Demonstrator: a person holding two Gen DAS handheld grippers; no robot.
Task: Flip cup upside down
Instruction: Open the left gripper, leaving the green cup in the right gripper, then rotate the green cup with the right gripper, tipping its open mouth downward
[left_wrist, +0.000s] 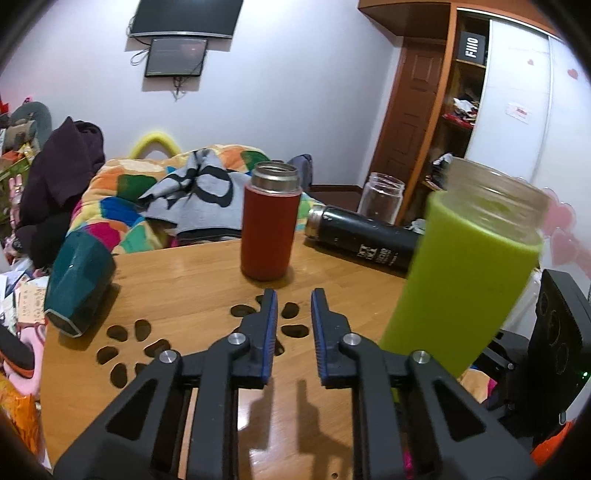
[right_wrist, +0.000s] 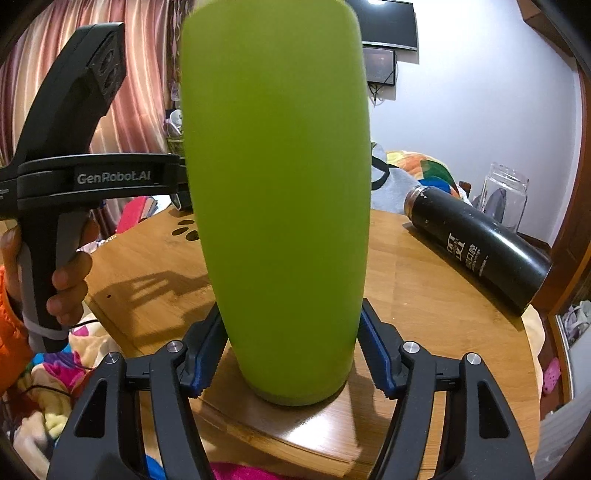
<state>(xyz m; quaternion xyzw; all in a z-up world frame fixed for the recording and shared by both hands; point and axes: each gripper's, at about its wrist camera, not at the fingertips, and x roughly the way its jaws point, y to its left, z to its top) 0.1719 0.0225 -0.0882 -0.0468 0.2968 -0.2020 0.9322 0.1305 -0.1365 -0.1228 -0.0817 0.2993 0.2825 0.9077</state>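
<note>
1. A tall lime-green cup with a clear glass threaded mouth stands between the blue-padded fingers of the right gripper, its base at the near edge of the round wooden table.
2. The right gripper's jaws sit on either side of the cup's lower body; whether the pads press on it or stand just clear cannot be told from the right wrist view.
3. In the left wrist view the same cup appears tilted, its open mouth uppermost, at the table's right edge.
4. The left gripper hovers over the table with its jaws apart and nothing between them.
5. A red cylindrical flask with a steel neck stands upright near the table's centre.
6. A black steel flask with white lettering lies on its side behind the green cup.
7. A clear glass jar stands upright at the far edge, beyond the black flask.
8. A dark teal faceted cup lies on its side at the table's left edge.
9. A bed with a multicoloured quilt fills the background.
</note>
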